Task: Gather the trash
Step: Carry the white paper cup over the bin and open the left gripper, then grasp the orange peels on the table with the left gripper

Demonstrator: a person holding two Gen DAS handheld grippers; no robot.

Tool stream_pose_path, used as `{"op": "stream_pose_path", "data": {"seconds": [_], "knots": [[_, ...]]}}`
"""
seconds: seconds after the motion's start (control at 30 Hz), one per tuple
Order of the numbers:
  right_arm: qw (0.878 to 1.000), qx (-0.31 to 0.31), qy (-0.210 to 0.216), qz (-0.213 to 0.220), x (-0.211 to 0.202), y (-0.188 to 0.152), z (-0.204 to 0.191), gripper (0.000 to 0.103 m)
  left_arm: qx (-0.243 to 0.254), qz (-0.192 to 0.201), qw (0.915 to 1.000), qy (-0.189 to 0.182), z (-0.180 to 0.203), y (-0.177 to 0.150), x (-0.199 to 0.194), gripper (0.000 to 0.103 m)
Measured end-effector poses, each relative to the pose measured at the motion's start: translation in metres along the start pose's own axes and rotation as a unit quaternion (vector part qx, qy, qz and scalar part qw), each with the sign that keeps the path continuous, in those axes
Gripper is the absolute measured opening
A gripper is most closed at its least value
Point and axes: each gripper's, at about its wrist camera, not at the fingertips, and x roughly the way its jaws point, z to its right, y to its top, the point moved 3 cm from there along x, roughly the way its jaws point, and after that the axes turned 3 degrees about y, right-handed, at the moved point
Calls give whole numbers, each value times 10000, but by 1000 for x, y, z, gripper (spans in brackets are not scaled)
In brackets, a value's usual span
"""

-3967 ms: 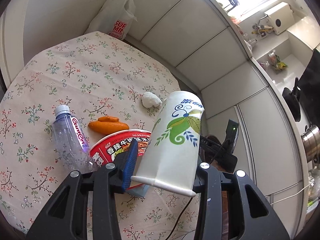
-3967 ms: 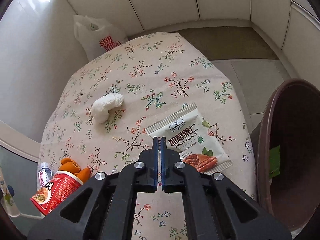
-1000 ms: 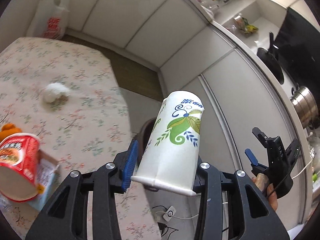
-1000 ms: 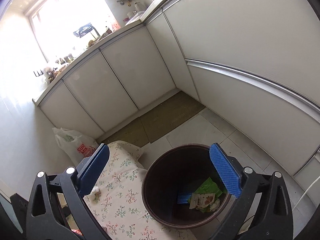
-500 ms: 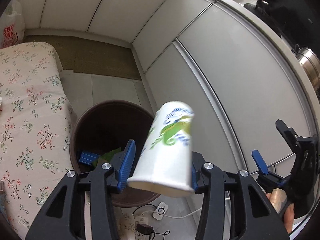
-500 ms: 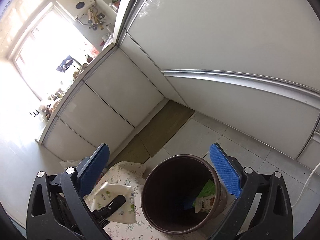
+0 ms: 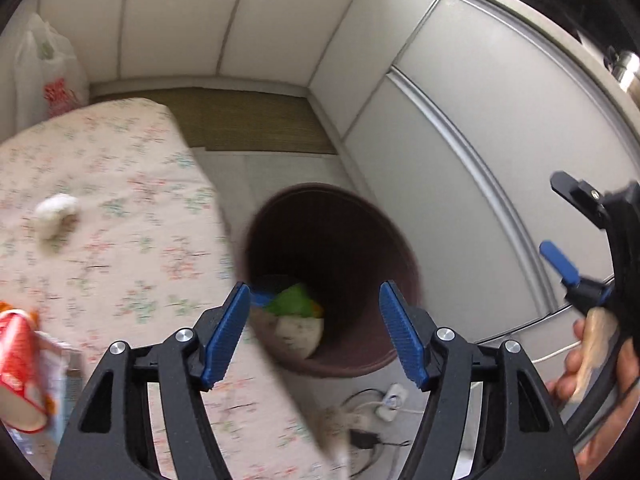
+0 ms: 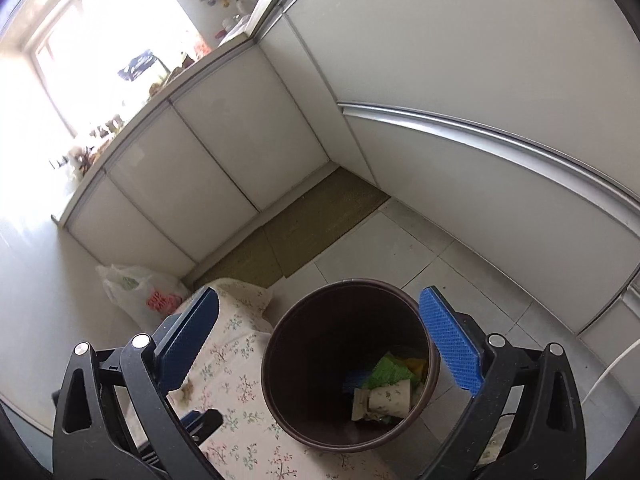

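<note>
A dark brown trash bin (image 7: 384,236) stands on the floor beside the table. The white paper cup with green leaves (image 7: 298,330) lies inside it on green and blue wrappers; it also shows in the right wrist view (image 8: 390,398) inside the bin (image 8: 280,344). My left gripper (image 7: 314,336) is open and empty above the bin. My right gripper (image 8: 318,344) is open and empty, also above the bin; it shows at the right edge of the left wrist view (image 7: 580,252). A crumpled white tissue (image 7: 56,210) and a red noodle cup (image 7: 18,364) remain on the floral tablecloth (image 7: 120,208).
White cabinets (image 8: 224,152) line the walls. A white plastic bag (image 7: 48,68) leans in the corner behind the table. A power strip and cables (image 7: 372,408) lie on the floor by the bin. A green mat (image 8: 316,216) lies along the cabinets.
My left gripper opened and let go of the paper cup, which dropped into the bin. The left view swung back toward the table. The right gripper stayed open over the bin.
</note>
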Motion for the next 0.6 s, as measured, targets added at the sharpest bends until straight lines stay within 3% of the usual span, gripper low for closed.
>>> {"op": "stream_pose_path", "data": {"seconds": [0.3,0.5,0.6], "knots": [[9838,-1655,-202,-653,39,-45,-91,96,-456,470,9941,867,-111,-18,-89,72],[9629,-2499,-57,-1016,63,-90,-154,96,-1259,616,9781,1539,-220,-29,-131,72],[9500,-2879,-30,-1207,75,-113,-178,96,-1671,318,9701,1733,-271,-30,-128,72]]}}
